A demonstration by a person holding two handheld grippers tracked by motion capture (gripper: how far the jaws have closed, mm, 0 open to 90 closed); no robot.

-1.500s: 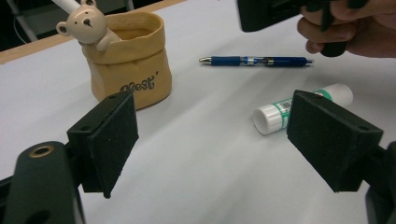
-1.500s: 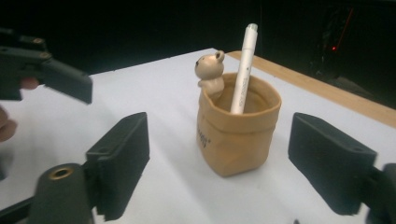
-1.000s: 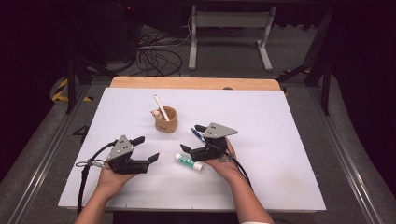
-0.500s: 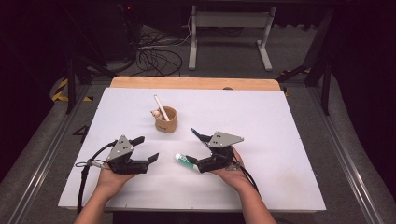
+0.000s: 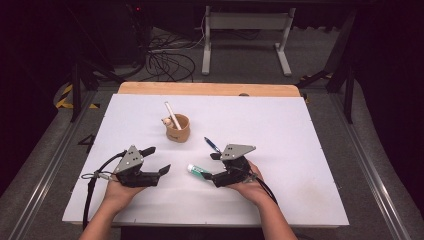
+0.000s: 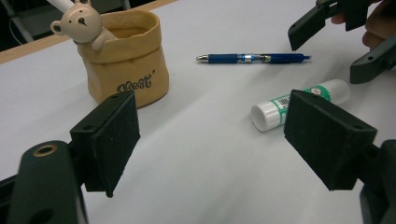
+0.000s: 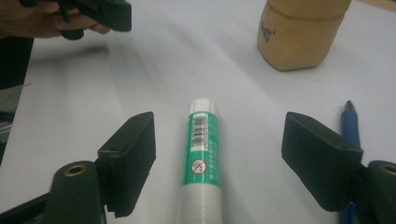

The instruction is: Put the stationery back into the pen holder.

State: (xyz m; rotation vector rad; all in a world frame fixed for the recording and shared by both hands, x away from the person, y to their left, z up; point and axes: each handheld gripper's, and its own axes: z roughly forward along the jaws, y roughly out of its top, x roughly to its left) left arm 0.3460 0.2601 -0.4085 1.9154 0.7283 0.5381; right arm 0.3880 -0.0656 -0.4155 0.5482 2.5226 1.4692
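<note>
A green-and-white glue stick [image 5: 199,172] [image 7: 201,154] lies flat on the white table [image 5: 300,150]. My right gripper [image 5: 210,166] [image 7: 217,158] points left along it. Its jaws stand on either side of the stick, have just been closing, and their pads are clear of it. A blue pen [image 5: 212,144] [image 7: 350,126] lies just beyond the far jaw. My left gripper [image 5: 160,159] [image 6: 219,135] rests open at the near left with nothing between its pads. It faces the glue stick [image 6: 299,102] and the pen [image 6: 252,58].
A tan bag-shaped cup with a bear figure [image 5: 178,129] [image 6: 126,60] stands mid-table and holds a white stick [image 5: 172,115]. A wooden strip [image 5: 210,89] runs along the far edge of the table. Cables and a metal stand lie on the floor beyond.
My right gripper has shifted a little toward the near edge and lined up on the glue stick, and its jaws have narrowed around it. The left gripper has stayed put.
</note>
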